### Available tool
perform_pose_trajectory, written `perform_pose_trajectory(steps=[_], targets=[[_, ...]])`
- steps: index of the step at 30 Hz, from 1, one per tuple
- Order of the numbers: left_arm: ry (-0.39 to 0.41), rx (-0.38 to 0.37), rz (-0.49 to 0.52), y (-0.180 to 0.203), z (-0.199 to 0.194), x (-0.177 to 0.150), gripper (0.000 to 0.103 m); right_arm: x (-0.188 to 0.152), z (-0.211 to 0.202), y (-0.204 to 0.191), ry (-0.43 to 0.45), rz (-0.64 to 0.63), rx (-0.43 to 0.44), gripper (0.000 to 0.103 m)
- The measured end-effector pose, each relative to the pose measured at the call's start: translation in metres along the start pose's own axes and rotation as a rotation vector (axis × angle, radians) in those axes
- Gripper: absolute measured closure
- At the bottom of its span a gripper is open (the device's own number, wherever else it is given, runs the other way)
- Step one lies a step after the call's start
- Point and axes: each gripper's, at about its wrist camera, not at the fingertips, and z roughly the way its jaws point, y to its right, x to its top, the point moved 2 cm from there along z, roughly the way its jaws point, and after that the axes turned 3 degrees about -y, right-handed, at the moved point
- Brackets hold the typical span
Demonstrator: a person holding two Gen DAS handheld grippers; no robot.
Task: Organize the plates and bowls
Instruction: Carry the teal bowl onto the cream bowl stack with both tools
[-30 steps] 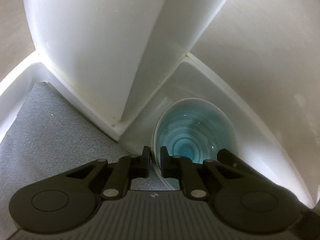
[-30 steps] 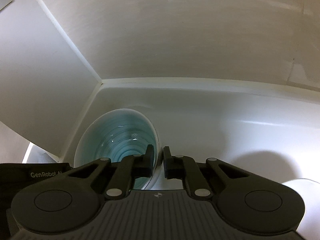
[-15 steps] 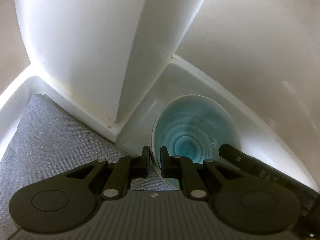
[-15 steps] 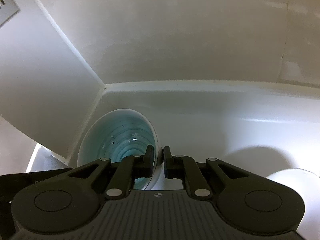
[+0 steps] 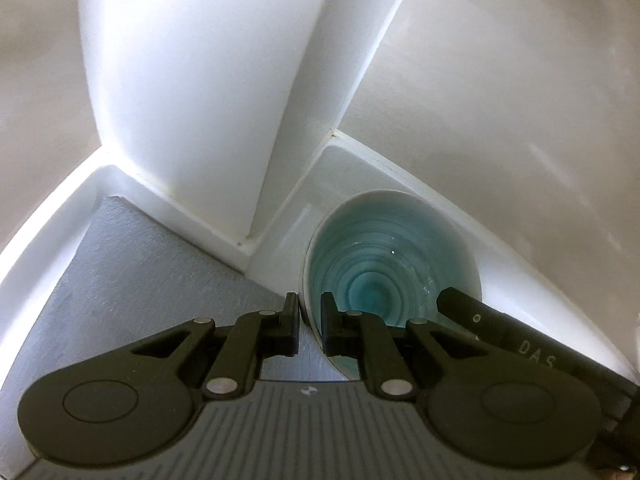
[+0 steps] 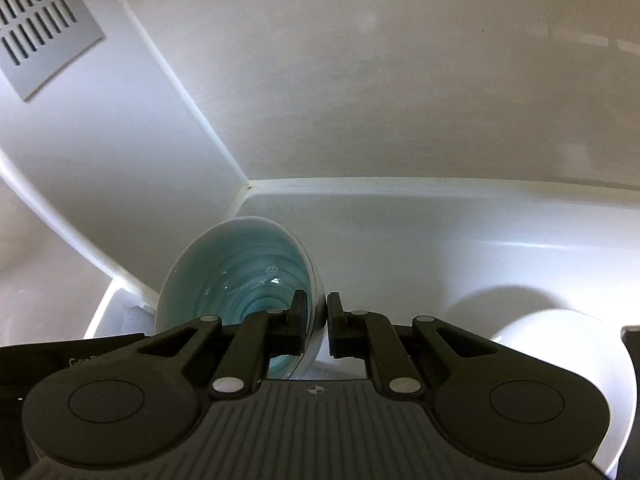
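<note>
A bowl (image 5: 388, 268) with a white outside and blue-green rings inside is held between both grippers, in the corner of a white compartment. My left gripper (image 5: 310, 320) is shut on its left rim, one finger inside and one outside. My right gripper (image 6: 317, 324) is shut on the opposite rim of the same bowl (image 6: 240, 264), which tilts towards its camera. The right gripper's black body (image 5: 520, 344) shows behind the bowl in the left wrist view. The left gripper's body (image 6: 72, 360) shows at the lower left of the right wrist view.
A white dividing wall (image 5: 192, 100) stands left of the bowl, with a grey mat (image 5: 140, 280) in the compartment beyond it. A white dish (image 6: 560, 344) sits at the lower right. A grey vent grille (image 6: 44, 28) is on the wall at upper left.
Both grippers have risen and drawn back with the bowl still held. More of the walls shows, and the vent grille has come into the right wrist view.
</note>
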Motion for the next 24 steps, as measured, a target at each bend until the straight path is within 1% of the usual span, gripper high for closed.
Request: perform_pose_trajectory(steps=[12, 24], targets=[[0.034, -0.017, 0.003, -0.006, -0.032, -0.02, 0.092, -0.025, -0.052, -0.007, 0.033, 0.009, 0.014, 0.092], [0.054, -0.033, 0.034, -0.01, -0.041, -0.041, 0.092, -0.053, -0.108, -0.01, 0.083, 0.012, 0.0, 0.092]])
